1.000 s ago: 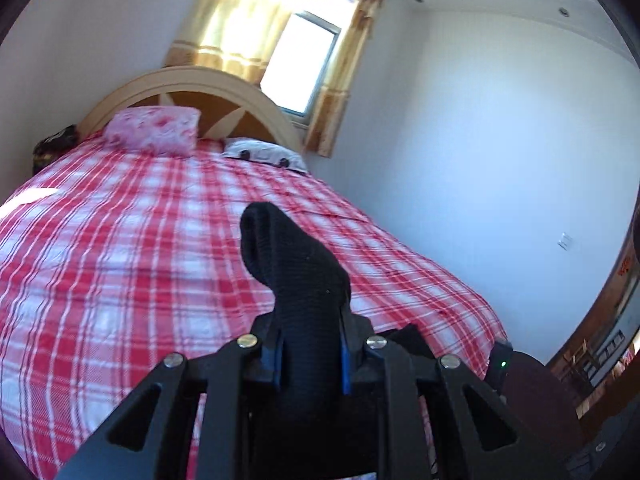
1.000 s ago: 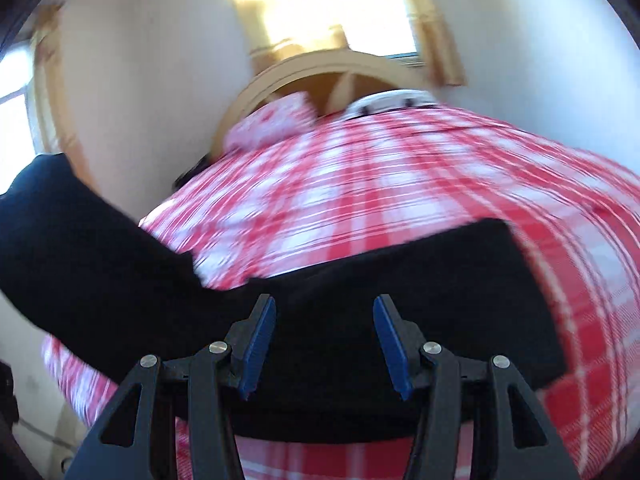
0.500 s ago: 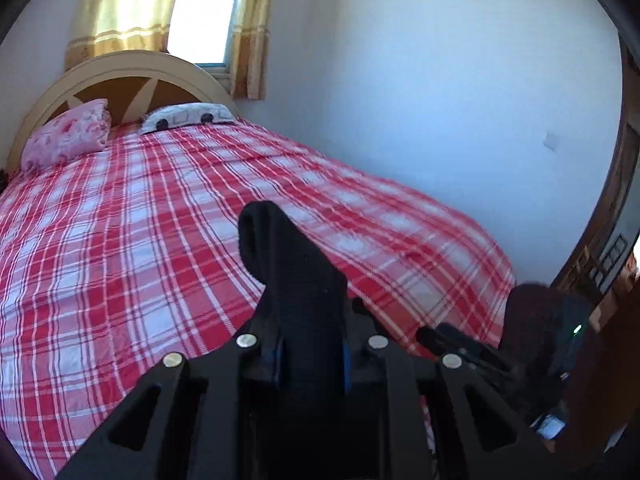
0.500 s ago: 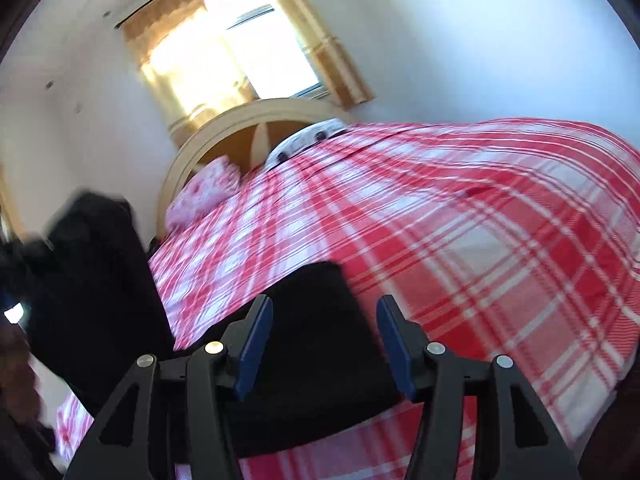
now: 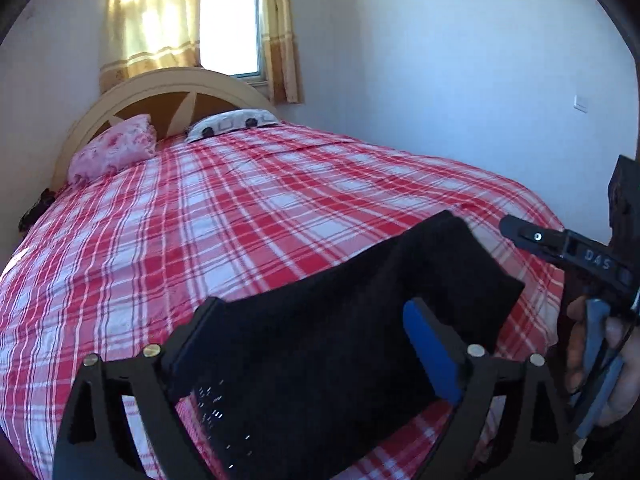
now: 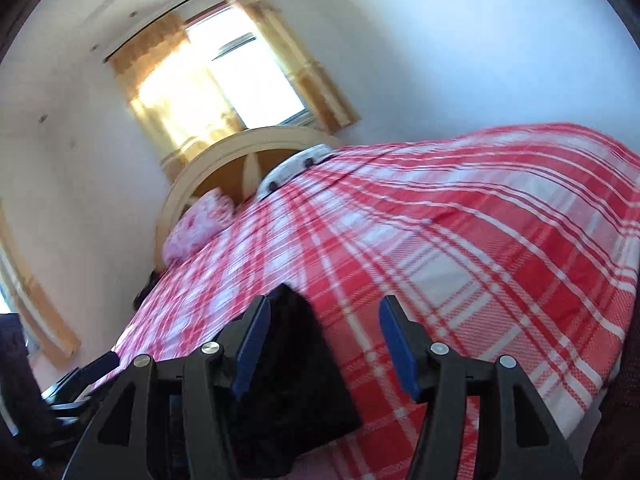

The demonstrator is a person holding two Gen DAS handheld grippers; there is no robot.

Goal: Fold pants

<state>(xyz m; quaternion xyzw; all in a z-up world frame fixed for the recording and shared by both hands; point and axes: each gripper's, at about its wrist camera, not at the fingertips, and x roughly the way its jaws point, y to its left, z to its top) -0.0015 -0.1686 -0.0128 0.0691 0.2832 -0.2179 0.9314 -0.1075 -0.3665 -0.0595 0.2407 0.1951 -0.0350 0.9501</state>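
The left claw (image 5: 316, 344) is spreading wide, its jaws opening, with the black pants (image 5: 360, 320) lying between the blue pads (image 5: 430, 350) but no longer pinched. The right claw (image 6: 320, 344) is also opening, jaws apart; a corner of the pants (image 6: 296, 368) is sitting just inside its left pad, and whether it touches is unclear. The pants are lying folded on the near edge of the bed (image 5: 240, 220), on the red plaid cover. At the far end, two pillows (image 5: 112, 148) are resting against the headboard (image 5: 168, 84), under a curtained window (image 5: 230, 28). In the left view, a hand (image 5: 600, 352) is gripping the right claw's handle.
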